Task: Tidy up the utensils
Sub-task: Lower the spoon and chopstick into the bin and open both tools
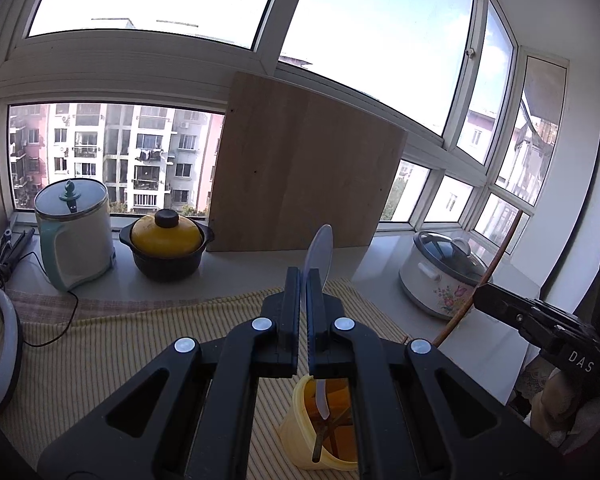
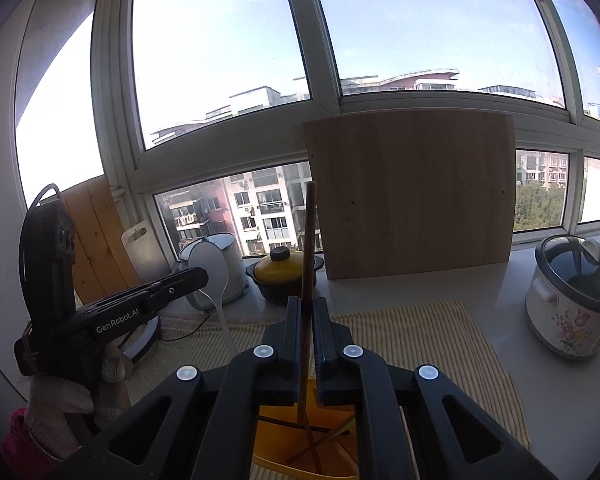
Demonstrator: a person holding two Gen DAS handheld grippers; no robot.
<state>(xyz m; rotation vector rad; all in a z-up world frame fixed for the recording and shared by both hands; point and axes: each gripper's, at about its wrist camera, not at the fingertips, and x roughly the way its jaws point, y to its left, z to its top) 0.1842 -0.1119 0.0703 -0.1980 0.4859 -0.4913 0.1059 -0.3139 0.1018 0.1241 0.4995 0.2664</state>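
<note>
Your left gripper (image 1: 305,280) has its fingers clamped on the white plastic spoon (image 1: 319,252), your right gripper (image 2: 309,308) pinches a brown wooden chopstick (image 2: 308,240), both upright (handles down) to drop into the yellow plastic holder (image 1: 300,424) on the surface.

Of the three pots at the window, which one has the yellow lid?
The small black pot in the middle has it, standing between the tall kettle and the wooden board; the flowered cooker has a glass lid.
</note>
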